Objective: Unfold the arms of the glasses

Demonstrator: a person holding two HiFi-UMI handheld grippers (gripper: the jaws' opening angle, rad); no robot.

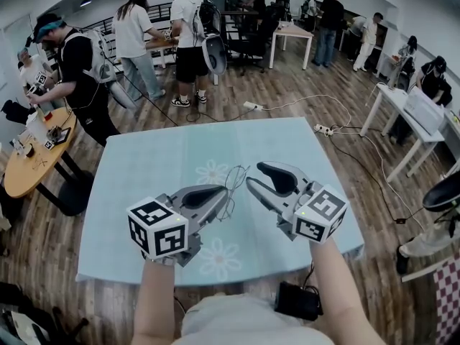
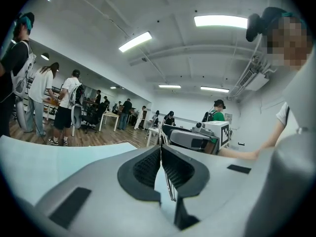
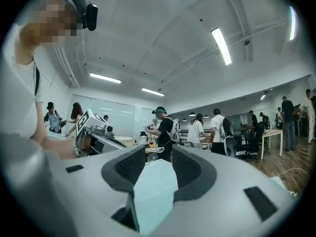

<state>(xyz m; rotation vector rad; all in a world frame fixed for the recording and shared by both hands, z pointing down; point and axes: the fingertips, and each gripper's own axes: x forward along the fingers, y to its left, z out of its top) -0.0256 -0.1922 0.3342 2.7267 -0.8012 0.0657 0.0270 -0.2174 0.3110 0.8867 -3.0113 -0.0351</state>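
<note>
Head view: my left gripper (image 1: 219, 196) holds the wire glasses (image 1: 233, 185) over the worktop (image 1: 144, 178), with my right gripper (image 1: 257, 177) just right of them. Left gripper view: jaws pinching the frame. Right gripper view: jaws spread and empty, glasses just beyond. I can't tell how far the arms are unfolded; probably unfinished.

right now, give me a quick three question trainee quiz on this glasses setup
1. True or false: the right gripper has its jaws apart.
2. Which one holds the glasses? A) left gripper B) right gripper C) neither
3. Fill in: the table has a light blue cloth printed with white ____.
Key: 1 true; 2 A; 3 flowers
</note>
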